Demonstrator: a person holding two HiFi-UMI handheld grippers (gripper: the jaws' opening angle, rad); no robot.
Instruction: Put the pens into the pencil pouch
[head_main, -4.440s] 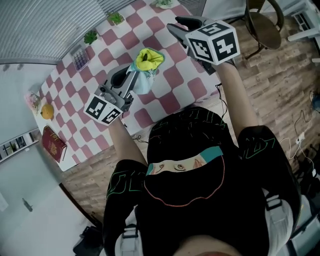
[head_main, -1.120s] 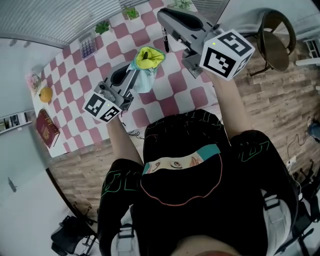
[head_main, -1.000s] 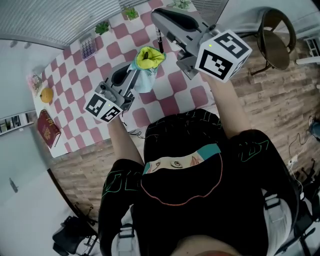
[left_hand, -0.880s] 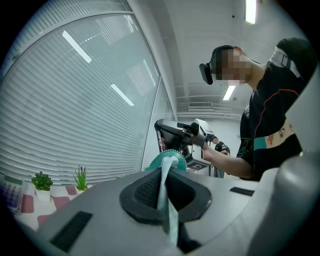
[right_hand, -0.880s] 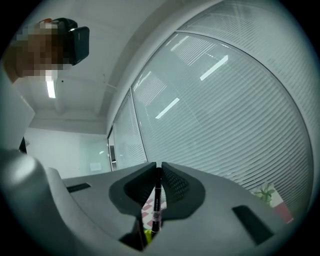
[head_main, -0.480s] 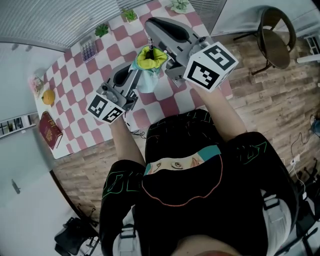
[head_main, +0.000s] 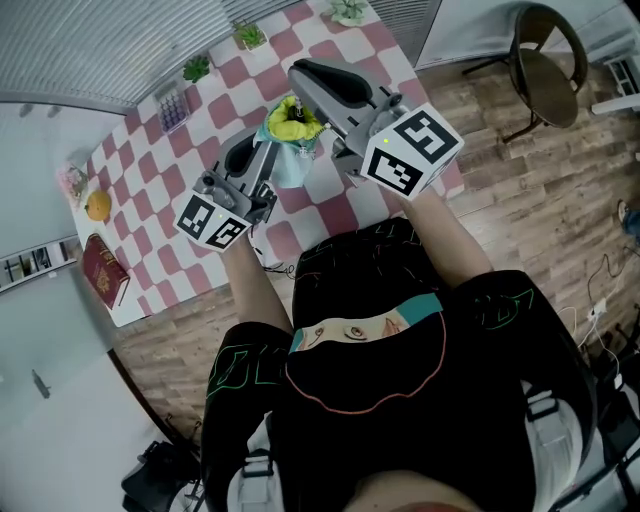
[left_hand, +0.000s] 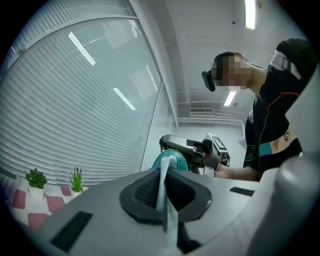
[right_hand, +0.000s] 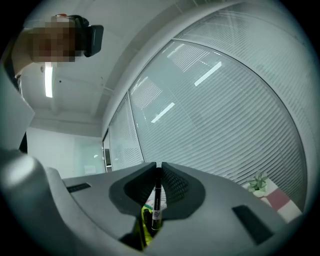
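Left claw: your left claw (left_hand: 163, 181) was closed tight on a fold of the pouch's teal fabric, which ran up between the two pads.
Right claw: your right claw (right_hand: 158, 172) was nearly closed, pinching a black pen (right_hand: 157, 196) by its upper part, with the pen hanging upright below the tips.
Pencil pouch: the pencil pouch (head_main: 287, 160) stood upright over the middle of the worktop (head_main: 150, 190), towards the near edge. Its mouth was wide open, showing the yellow lining (head_main: 290, 120).
Pen and pouch: the pen's lower end sat right at the yellow mouth. It looked to be just inside, though the head view was too small to be sure.
Claws together: your right claw reached in above the pouch mouth from the right, while your left held the pouch's near side just below the rim.
Far edge: three small potted plants (head_main: 248, 35) stood along it.
Left end: an orange fruit (head_main: 97, 205) lay by the left edge, and a red book (head_main: 103, 280) lay near the near left corner.
Floor: a round chair (head_main: 540, 50) stood well off the worktop's right end.
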